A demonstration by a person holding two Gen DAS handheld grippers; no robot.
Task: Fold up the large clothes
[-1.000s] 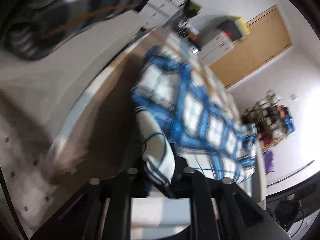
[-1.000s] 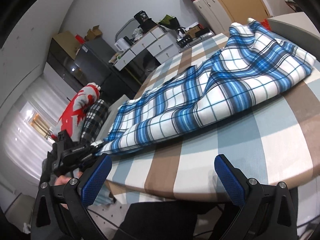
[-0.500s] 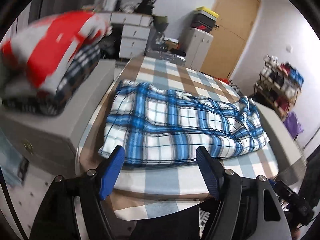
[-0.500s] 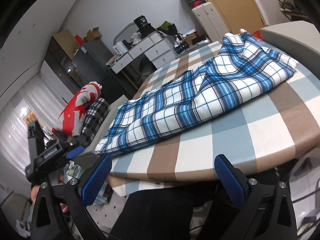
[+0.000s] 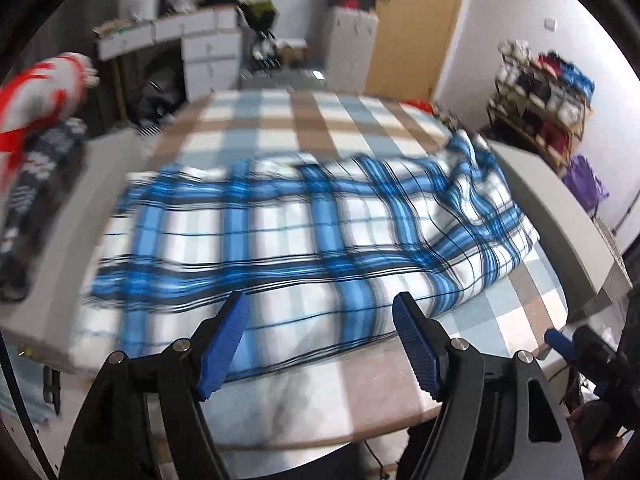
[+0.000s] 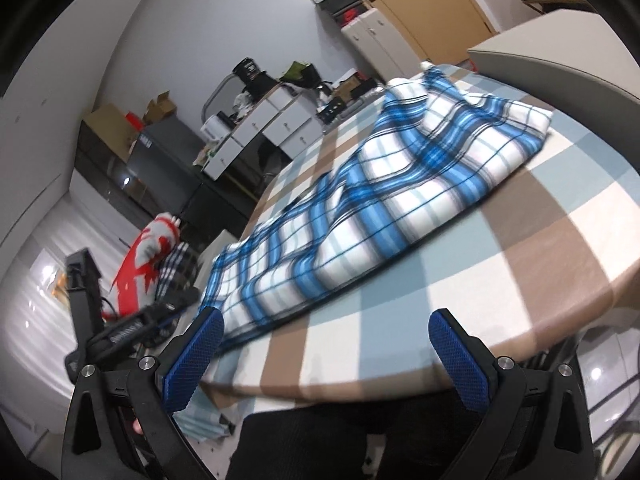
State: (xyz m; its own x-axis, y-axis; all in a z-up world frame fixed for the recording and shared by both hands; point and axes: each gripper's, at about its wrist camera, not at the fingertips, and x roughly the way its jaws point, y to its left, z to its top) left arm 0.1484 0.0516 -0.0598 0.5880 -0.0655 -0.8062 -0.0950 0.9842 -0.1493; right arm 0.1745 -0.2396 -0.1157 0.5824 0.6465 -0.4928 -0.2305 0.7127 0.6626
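Observation:
A blue and white plaid garment [image 5: 304, 236] lies folded in a long band across the checked table [image 5: 304, 120]; it also shows in the right wrist view [image 6: 380, 200]. My left gripper [image 5: 320, 336] is open and empty, just above the garment's near edge. My right gripper [image 6: 324, 352] is open and empty, at the table's front edge, short of the garment. The left gripper also appears at the left of the right wrist view [image 6: 132, 324].
A red and white cloth [image 5: 36, 92] lies on dark checked clothes [image 5: 36, 184] on a grey stand left of the table. A grey surface [image 5: 560, 208] borders the table's right side. Drawers [image 5: 208, 52], a cabinet and a door stand behind.
My left gripper let go of the garment's corner, opened and swung round to face the table from the front. My right gripper stayed open and moved a little closer.

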